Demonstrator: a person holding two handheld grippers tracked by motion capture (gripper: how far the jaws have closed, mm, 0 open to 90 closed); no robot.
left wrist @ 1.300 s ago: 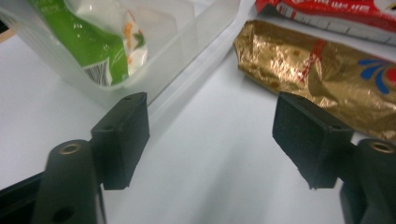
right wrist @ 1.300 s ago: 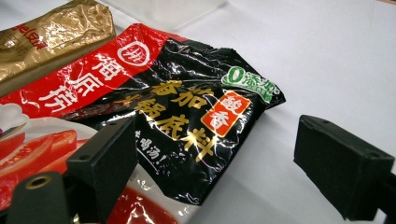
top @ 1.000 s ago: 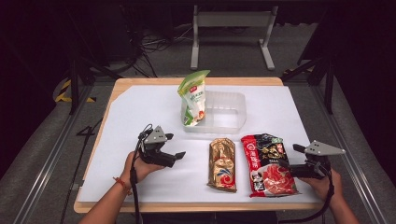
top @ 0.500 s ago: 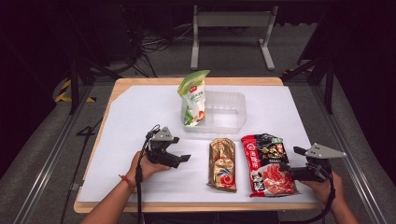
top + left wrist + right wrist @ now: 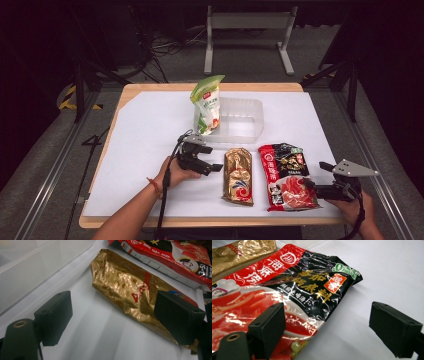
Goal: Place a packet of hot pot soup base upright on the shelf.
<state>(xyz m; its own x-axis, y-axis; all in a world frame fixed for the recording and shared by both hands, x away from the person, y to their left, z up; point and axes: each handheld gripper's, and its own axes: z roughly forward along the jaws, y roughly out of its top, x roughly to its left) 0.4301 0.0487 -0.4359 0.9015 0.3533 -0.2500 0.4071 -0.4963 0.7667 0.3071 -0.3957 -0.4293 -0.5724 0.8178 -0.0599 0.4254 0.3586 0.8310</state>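
Lab: metal rig frame (image 5: 245,30), floor cables (image 5: 165,47)

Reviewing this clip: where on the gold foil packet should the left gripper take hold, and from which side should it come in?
Probably the long left edge of the gold foil packet. It lies flat, lengthwise away from the person, with the red and black pouch close on its right. The left gripper is already open on the free left side, so coming in low from there suits.

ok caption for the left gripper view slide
Open left tongs approaching a gold foil packet on white paper, beside a clear plastic tub.
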